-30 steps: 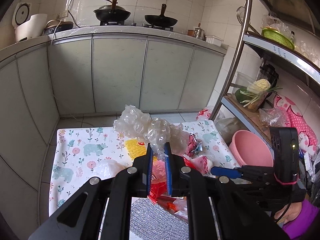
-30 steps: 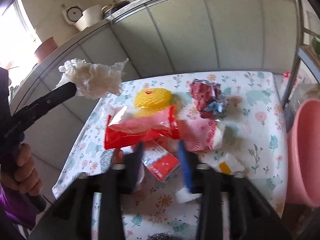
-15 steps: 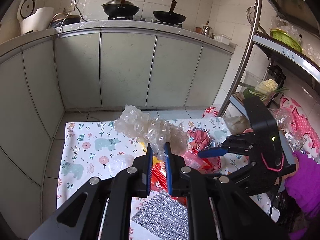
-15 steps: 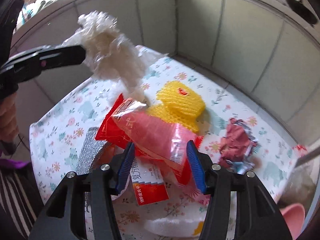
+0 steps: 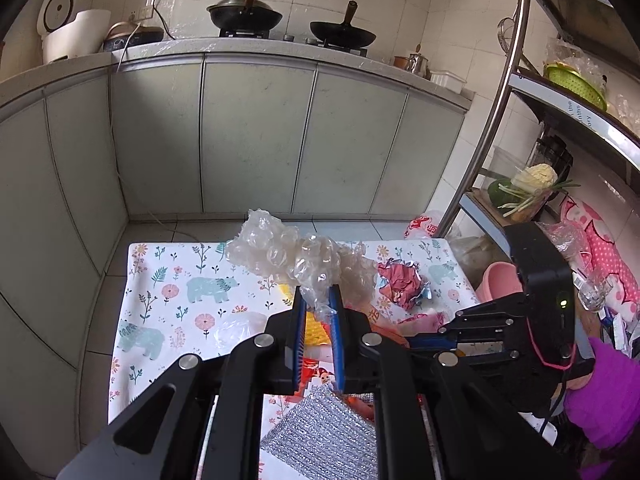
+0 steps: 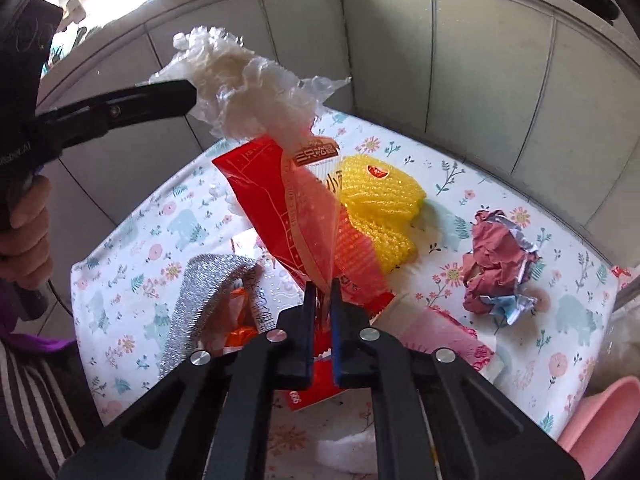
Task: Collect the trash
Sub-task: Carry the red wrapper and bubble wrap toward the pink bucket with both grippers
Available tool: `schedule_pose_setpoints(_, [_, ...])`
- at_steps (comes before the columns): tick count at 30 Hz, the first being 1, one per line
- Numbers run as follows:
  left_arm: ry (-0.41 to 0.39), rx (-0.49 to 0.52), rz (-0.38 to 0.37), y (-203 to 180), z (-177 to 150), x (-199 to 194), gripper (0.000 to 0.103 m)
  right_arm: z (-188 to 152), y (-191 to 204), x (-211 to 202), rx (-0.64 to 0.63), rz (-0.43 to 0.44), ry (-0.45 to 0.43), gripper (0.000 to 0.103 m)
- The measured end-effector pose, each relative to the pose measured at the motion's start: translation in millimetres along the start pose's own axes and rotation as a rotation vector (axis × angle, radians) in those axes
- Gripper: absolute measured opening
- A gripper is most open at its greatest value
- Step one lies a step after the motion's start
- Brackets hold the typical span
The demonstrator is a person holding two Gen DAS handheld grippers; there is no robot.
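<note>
Right gripper clamped red wrapper, lower end hidden; long axis ran up-left. Left gripper pinched crumpled clear plastic.

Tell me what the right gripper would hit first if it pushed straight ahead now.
Probably the yellow foam net on the table: it lies just beyond the red snack wrapper the right gripper pinches. Depth unclear.

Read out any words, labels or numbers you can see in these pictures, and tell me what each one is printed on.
"三只松鼠": brown label at the top of the red snack wrapper pinched in the right gripper.
"小": lower on that wrapper; the rest is unreadable.
Chinese characters on the orange packet: too blurred to read.
Red print on the white bag past the table: unreadable.
Lettering along the metal shelf edge: too small to read.
</note>
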State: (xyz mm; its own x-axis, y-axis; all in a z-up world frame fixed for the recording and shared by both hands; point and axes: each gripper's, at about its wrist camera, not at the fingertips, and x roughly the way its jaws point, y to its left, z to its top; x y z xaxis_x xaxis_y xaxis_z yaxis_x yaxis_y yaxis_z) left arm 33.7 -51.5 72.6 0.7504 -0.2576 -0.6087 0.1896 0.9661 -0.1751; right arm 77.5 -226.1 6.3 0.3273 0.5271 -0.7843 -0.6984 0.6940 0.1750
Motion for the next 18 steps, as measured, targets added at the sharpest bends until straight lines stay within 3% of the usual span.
schedule_pose_setpoints(9, [-0.065, 0.050, -0.045, -41, 12, -17, 0.011, -30, -10, -57, 0.180, -0.077, -0.118, 0.007])
schedule_pose_setpoints(18, [-0.074, 0.149, -0.149, -121, 17, -7, 0.011, -89, -50, -123, 0.412, -0.216, -0.214, 0.007])
